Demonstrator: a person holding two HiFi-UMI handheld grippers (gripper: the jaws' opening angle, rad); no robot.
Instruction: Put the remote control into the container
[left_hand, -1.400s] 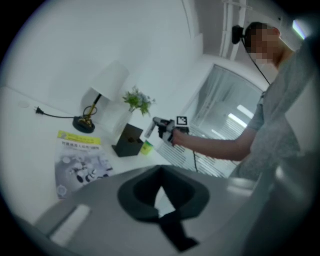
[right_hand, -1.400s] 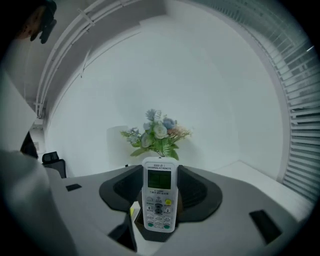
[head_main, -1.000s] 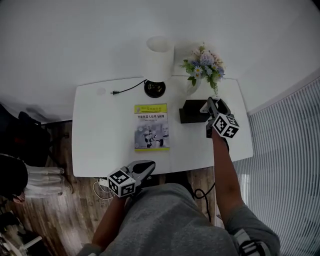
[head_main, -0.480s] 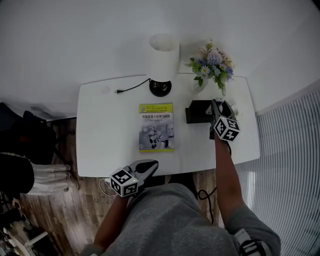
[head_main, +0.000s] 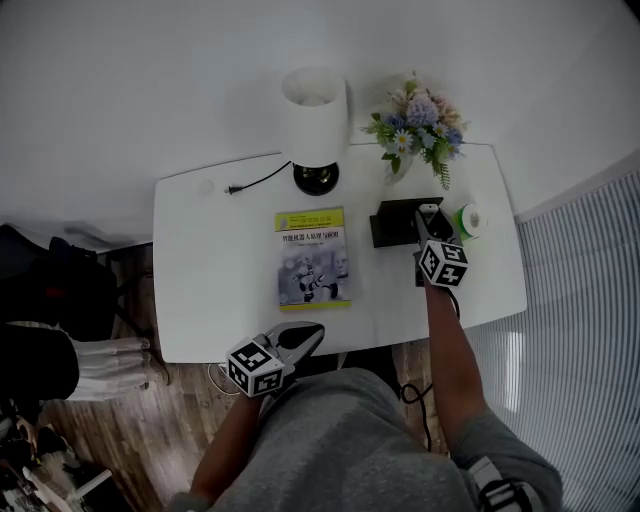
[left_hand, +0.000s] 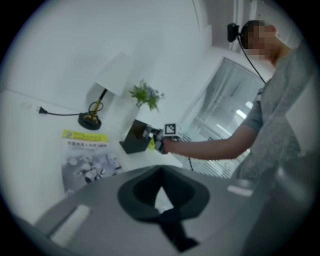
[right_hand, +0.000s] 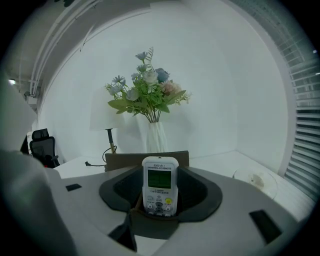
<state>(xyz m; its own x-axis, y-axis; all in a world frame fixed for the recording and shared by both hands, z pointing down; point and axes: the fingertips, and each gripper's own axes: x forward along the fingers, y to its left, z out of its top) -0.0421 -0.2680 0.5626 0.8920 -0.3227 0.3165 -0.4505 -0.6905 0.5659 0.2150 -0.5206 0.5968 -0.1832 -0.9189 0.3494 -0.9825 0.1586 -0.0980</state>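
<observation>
My right gripper (head_main: 426, 216) is shut on a white remote control (right_hand: 160, 186) with a green screen, held upright between the jaws. In the head view it hovers over the right end of the black open container (head_main: 396, 222) on the white table (head_main: 220, 270). In the right gripper view the container's wall (right_hand: 125, 160) stands just behind the remote. My left gripper (head_main: 298, 338) hangs at the table's near edge, away from the container, its jaws together with nothing between them (left_hand: 161, 171).
A yellow-topped booklet (head_main: 311, 257) lies at the table's middle. Behind it are a white lamp (head_main: 315, 110) with a trailing cord (head_main: 255, 180) and a vase of flowers (head_main: 415, 130). A green roll (head_main: 467, 220) sits right of the container. Slatted blinds (head_main: 580, 320) stand to the right.
My right gripper with the remote has shifted slightly left over the container's right end, and the green roll now shows beside it. The left gripper has stayed at the table edge.
</observation>
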